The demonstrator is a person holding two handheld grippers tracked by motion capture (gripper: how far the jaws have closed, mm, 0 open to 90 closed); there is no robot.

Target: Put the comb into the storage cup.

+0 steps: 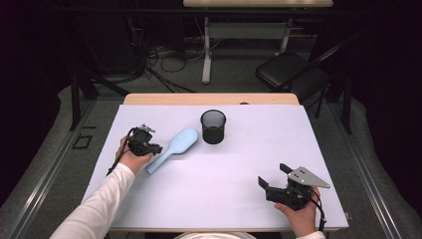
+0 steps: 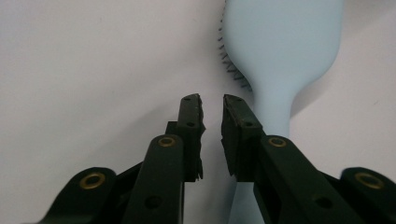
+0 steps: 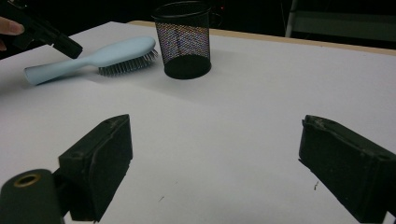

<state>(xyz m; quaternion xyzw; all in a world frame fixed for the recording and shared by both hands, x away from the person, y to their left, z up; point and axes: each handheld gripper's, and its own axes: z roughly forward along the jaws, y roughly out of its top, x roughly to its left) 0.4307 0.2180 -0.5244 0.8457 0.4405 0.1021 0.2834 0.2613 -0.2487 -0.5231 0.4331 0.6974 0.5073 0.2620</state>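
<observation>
Left gripper sits just over the brush handle, jaws a narrow gap apart and gripping nothing (brush lies left of the cup), likely lining up a grasp; right gripper waits near-right, jaws wide.

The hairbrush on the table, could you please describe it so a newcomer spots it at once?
On the white table, look left of the black mesh cup. The hairbrush lies there bristles down, beside the left tool. It is the only pale blue thing, with a long handle.
</observation>
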